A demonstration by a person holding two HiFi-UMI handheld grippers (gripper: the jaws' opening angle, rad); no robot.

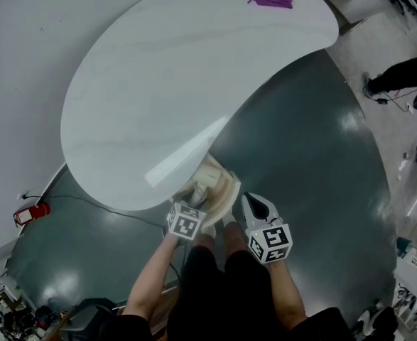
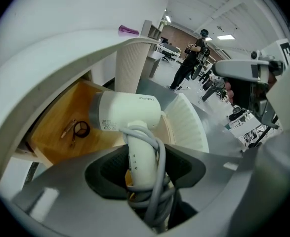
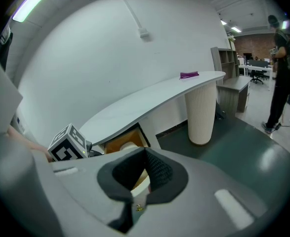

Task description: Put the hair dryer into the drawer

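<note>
While its cord-wrapped handle is clamped between the jaws of the left gripper (image 2: 144, 164), the white hair dryer (image 2: 127, 115) hangs just above the open wooden drawer (image 2: 61, 137) under the near edge of the curved white worktop (image 1: 158, 84). A dark ring (image 2: 80, 129) lies on the drawer's floor. Just to the right, the right gripper (image 3: 145, 154) has its jaws closed on nothing.
</note>
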